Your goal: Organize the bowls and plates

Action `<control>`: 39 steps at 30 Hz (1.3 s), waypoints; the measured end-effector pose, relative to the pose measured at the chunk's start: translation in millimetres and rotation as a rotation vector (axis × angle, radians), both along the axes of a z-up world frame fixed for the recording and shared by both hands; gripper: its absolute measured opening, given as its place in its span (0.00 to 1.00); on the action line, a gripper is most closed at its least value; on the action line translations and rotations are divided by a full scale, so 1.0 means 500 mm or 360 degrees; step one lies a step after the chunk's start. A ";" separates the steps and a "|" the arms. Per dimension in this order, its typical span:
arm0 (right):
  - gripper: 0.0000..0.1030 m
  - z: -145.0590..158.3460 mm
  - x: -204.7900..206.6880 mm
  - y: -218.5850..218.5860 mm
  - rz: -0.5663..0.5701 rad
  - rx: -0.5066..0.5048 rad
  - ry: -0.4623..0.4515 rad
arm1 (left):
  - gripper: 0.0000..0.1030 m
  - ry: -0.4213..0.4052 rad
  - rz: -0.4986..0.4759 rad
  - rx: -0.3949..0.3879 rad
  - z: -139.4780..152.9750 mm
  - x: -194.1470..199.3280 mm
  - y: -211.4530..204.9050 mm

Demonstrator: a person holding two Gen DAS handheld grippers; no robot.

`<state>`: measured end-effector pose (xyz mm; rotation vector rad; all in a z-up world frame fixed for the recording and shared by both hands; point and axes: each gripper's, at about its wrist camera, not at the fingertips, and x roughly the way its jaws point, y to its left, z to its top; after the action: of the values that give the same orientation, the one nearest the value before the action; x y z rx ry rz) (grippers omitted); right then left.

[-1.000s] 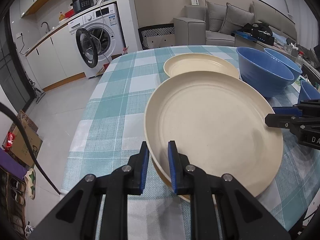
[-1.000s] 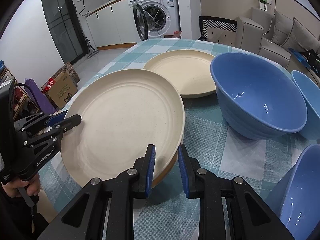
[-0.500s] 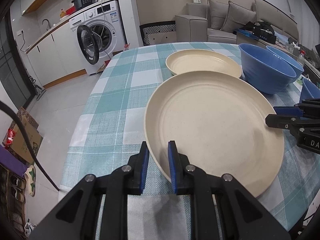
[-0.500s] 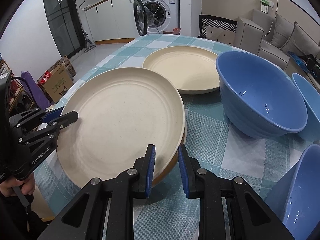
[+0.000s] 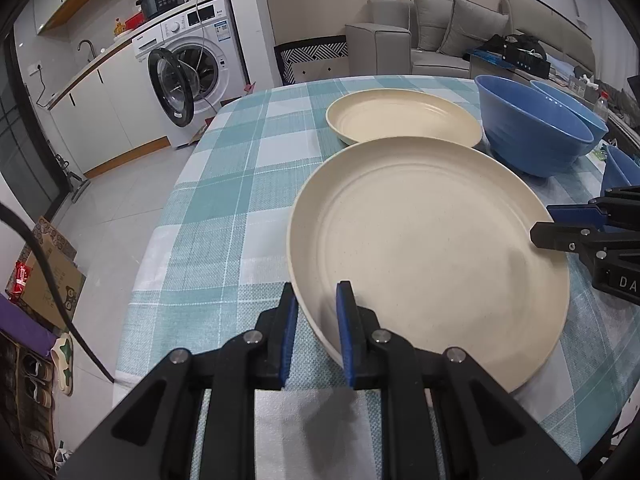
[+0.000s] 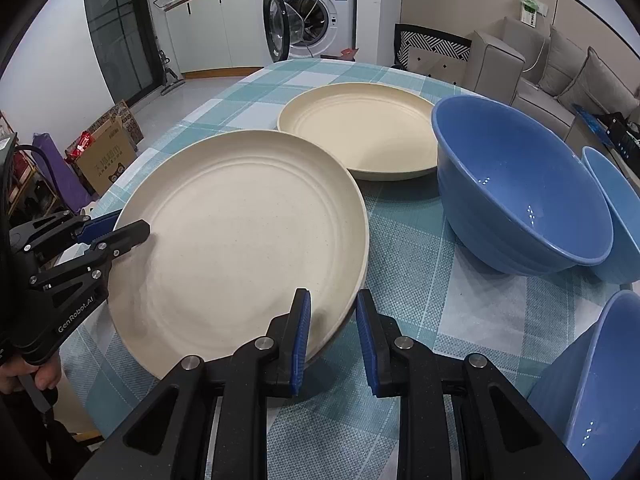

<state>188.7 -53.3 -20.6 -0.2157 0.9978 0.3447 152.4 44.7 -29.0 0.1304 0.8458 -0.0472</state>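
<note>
A large cream plate is held over the checked tablecloth by both grippers. My left gripper is shut on its near rim, and my right gripper is shut on the opposite rim. The plate is lifted and level. A second cream plate lies on the table just beyond it. A blue bowl stands to its right, a second blue bowl behind that, and a third near the right gripper.
The table edge runs along the left, with floor below. A washing machine with its door open stands beyond, and a sofa behind the table. Cardboard boxes sit on the floor.
The held plate has risen and moved back from the far plate and bowls, carried by both grippers together. The darker plate seen under it earlier is out of sight.
</note>
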 end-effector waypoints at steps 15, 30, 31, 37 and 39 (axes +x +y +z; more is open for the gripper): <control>0.23 -0.005 -0.002 0.004 0.0014 -0.0070 -0.0006 | 0.18 0.0022 -0.0016 0.0027 -0.004 0.000 -0.001; 0.23 -0.007 0.000 -0.001 0.0022 -0.0076 0.0009 | 0.18 0.0036 -0.0023 0.0045 -0.010 0.005 -0.002; 0.24 -0.009 0.001 -0.003 0.0020 -0.0070 0.0017 | 0.18 0.0037 -0.0024 0.0044 -0.010 0.005 -0.002; 0.33 -0.013 0.006 -0.017 0.0005 -0.0024 0.0033 | 0.20 0.0043 -0.0022 0.0033 -0.011 0.006 -0.003; 0.38 -0.009 0.006 -0.022 -0.0002 -0.0015 0.0024 | 0.21 0.0046 -0.0021 0.0021 -0.010 0.006 -0.002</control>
<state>191.7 -64.1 -25.2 -0.2215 1.0148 0.3410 155.4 43.8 -34.0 0.1477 0.8744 -0.0561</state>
